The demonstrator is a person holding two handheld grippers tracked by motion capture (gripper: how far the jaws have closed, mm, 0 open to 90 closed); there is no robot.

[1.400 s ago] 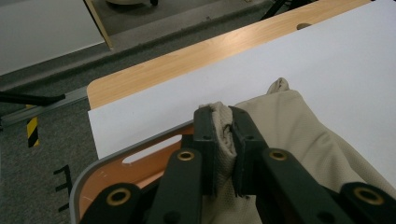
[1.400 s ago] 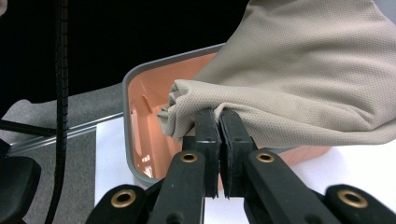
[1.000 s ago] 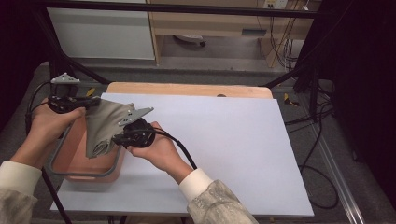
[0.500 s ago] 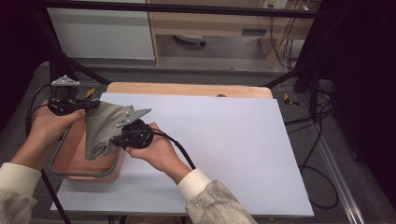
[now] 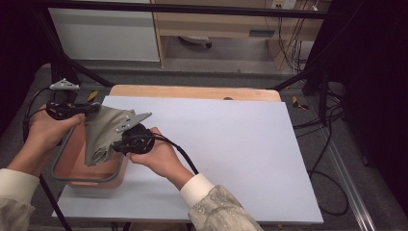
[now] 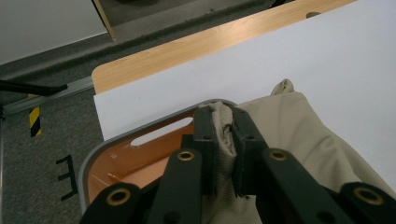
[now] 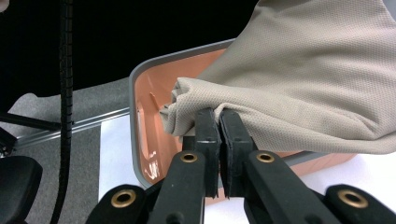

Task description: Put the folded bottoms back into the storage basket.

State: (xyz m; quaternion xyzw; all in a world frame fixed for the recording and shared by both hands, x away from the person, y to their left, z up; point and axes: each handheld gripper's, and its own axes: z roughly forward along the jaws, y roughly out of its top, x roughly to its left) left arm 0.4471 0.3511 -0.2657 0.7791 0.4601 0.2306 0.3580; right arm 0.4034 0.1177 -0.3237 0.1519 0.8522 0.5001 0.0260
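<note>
left gripper (image 6: 223, 140) — clamping a bunched corner of the beige cloth (image 5: 103, 132) | right gripper (image 7: 219, 140) — pinching a folded edge of the same cloth, jaws pressed together | cloth hanging between both grippers over the orange bin (image 5: 77, 161), its lower end dipping inside | bin sitting at the white table's (image 5: 231, 144) left edge

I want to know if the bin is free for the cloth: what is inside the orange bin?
The orange bin shows bare floor at its left; the beige cloth, pinched by both grippers, hangs over it and hides the rest.
</note>
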